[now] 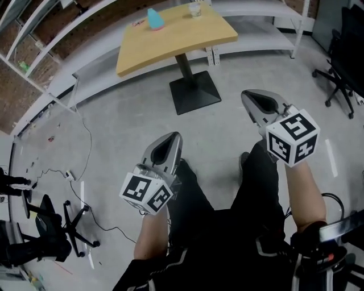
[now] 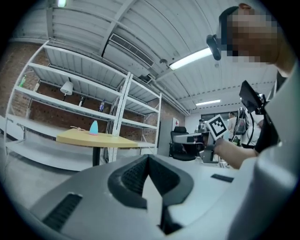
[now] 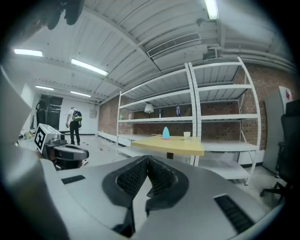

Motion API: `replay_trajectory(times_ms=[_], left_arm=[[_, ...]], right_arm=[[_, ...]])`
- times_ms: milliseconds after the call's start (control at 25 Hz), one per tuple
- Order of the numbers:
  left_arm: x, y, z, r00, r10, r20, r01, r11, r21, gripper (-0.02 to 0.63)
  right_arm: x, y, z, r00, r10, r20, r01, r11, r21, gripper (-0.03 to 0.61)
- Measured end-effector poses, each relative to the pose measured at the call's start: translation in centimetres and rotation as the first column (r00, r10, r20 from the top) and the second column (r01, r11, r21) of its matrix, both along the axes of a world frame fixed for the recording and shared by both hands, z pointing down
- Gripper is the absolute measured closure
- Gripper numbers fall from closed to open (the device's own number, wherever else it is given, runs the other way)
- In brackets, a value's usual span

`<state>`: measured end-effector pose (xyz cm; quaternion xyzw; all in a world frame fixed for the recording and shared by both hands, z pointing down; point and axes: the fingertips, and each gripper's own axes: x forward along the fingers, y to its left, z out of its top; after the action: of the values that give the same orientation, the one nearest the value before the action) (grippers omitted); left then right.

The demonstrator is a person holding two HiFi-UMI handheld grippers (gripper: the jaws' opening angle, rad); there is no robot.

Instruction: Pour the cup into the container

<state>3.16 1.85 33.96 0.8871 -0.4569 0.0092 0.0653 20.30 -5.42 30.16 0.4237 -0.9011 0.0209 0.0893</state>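
A small pale cup (image 1: 195,9) and a cyan, dome-shaped container (image 1: 154,19) stand on the far side of a yellow-topped pedestal table (image 1: 187,40), well ahead of me across the floor. Both grippers hang in the air far short of the table, above the person's legs. My left gripper (image 1: 177,136) is shut with nothing in it, and my right gripper (image 1: 246,95) is shut and empty too. In the right gripper view, the cup (image 3: 187,135) and container (image 3: 166,133) show beyond the closed jaws (image 3: 147,158). The left gripper view shows the container (image 2: 94,127) past its closed jaws (image 2: 148,157).
The table's black pedestal base (image 1: 195,91) sits on the grey floor. White shelving racks (image 1: 68,68) line the wall behind. Office chairs stand at the right (image 1: 341,74) and lower left (image 1: 51,227). Cables (image 1: 85,142) trail over the floor. A person (image 3: 74,124) stands far off.
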Motion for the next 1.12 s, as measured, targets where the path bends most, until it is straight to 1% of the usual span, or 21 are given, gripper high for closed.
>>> replay_trajectory(times_ms=[120,320,440,560,760,960,1040,1120], left_arm=[[0.9,4.1,0.5,1.000,-0.006,-0.005,0.006,1.000,-0.015,0.621],[1.1,11.7,-0.1,1.000,-0.013,0.029,0.013,1.000,0.001,0.621],[1.7,17.0,-0.5,0.999,0.011,0.038,-0.011,1.000,0.001,0.621],[2.8,22.2,-0.5,0.997,0.046,0.054,-0.047,0.999,0.014,0.621],[3.3,29.9,-0.8,0.997,0.072,0.039,-0.073,0.997,0.025,0.621],[3.6,35.8,-0.5,0.992,0.117,0.052,-0.118,0.993,0.022,0.621],[3.8,37.2,-0.2,0.990,0.129,0.061,-0.131,0.991,0.028,0.621],[3.7,38.2,0.0,0.991,0.127,0.052,-0.128,0.991,0.024,0.621]], right_arm=[[0.8,4.1,0.6,1.000,0.003,0.005,-0.003,1.000,-0.008,0.575],[1.5,12.1,-0.2,1.000,0.013,0.020,-0.013,1.000,0.014,0.576],[1.8,18.0,-0.8,0.999,0.024,0.026,-0.025,0.999,0.035,0.575],[2.7,23.9,-0.6,0.999,0.045,0.028,-0.046,0.998,0.038,0.575],[3.4,32.8,-0.4,0.997,0.073,0.018,-0.073,0.997,0.037,0.576],[3.5,38.9,0.0,0.995,0.102,0.004,-0.102,0.994,0.029,0.575],[3.8,40.3,0.4,0.993,0.114,0.008,-0.115,0.993,0.020,0.575],[3.7,41.5,0.8,0.994,0.112,0.012,-0.113,0.994,0.010,0.575]])
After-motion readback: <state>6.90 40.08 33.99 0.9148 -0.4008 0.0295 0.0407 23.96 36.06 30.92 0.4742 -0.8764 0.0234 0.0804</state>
